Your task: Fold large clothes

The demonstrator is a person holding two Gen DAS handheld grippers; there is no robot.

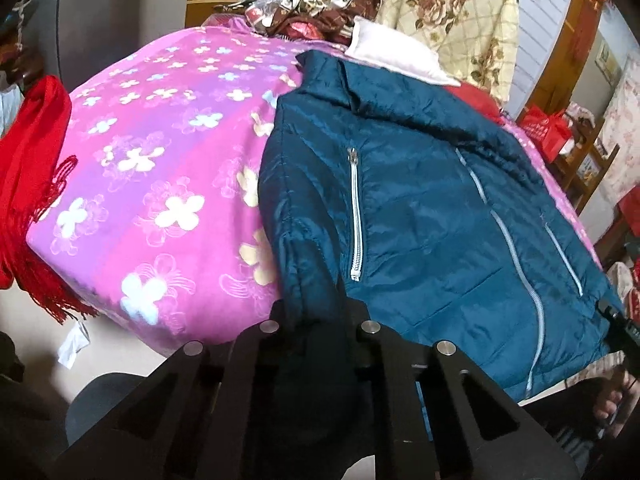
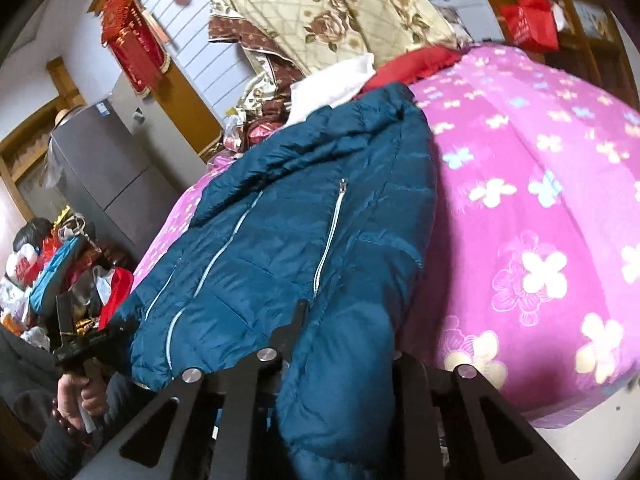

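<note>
I see one teal puffer jacket (image 1: pixel 420 208) lying front-up on one pink flowered blanket (image 1: pixel 168 168), with three pale zippers on it. One red fringed scarf (image 1: pixel 28 184) hangs left of the jacket. My left gripper (image 1: pixel 320 304) is clamped on the jacket's near left edge, tilted downward. My right gripper (image 2: pixel 344 320) pinches what looks like a sleeve at the jacket's right side. One hand (image 2: pixel 78 398) holds the left tool's grip.

Two wrist fisheyes, close over the bed edge
Both look down along their fingers, sharing the teal jacket (image 1: pixel 420 208) (image 2: pixel 288 232) from opposite sides.
</note>
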